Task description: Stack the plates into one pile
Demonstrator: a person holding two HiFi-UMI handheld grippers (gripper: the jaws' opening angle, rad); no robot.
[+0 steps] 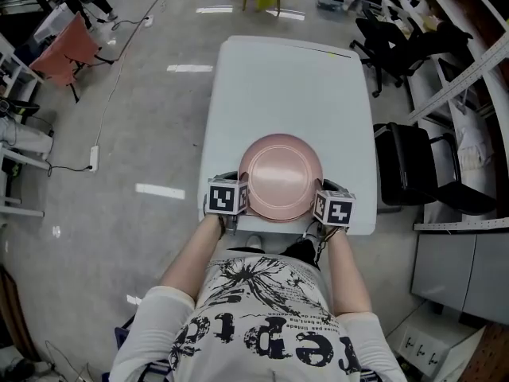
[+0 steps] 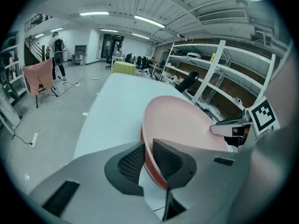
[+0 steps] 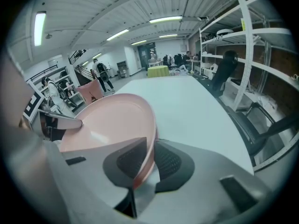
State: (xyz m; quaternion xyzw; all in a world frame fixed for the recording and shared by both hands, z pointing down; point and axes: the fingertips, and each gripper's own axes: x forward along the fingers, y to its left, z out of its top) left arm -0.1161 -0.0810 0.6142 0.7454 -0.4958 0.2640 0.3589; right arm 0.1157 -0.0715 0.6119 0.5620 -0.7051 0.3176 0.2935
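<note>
Left tongs (image 2: 148, 160): clamped on plate (image 2: 182, 120) rim. Right tongs (image 3: 149, 160): clamped on opposite rim. Plate between both, at near table (image 2: 117, 97) edge. No loose plates seen elsewhere; stacking judged near done, only set-down and release left.

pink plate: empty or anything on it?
Empty. The plate shows only its bare pink inside in the head view, and both gripper views show the same clean surface with nothing lying in it.
</note>
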